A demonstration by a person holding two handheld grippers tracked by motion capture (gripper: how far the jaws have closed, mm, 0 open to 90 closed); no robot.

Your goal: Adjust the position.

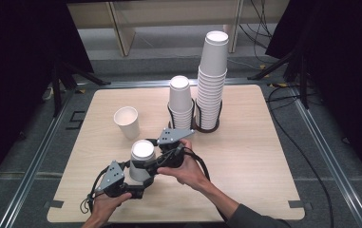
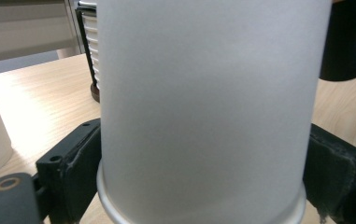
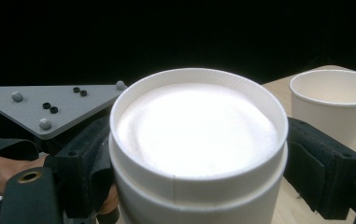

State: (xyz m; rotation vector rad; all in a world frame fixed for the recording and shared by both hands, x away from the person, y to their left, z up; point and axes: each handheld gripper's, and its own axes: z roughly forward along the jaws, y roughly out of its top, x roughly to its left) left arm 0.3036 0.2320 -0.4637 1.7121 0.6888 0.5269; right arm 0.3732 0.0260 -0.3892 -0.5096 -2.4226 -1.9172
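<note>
Left gripper (image 2: pixel 199 186) clamped on lower cup (image 2: pixel 208 116) | right gripper (image 3: pixel 189 163) clamped on top cup (image 3: pixel 196 135)

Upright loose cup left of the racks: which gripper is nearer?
Right. The right gripper is at the top of the inverted cup stack, just below the upright cup. The left gripper clamps the stack's base, nearer the person.

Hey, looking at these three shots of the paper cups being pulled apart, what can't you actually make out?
- Cup count in the held stack: left gripper view, its wall fills the frame; the top edge cuts off the rest.
- Base of the tall stack: high view, a dark holder hides it.
- Right hand-held gripper pad contact: right gripper view, the cup's bulge covers it.
- Lone cup: right gripper view, cut by the right edge.
</note>
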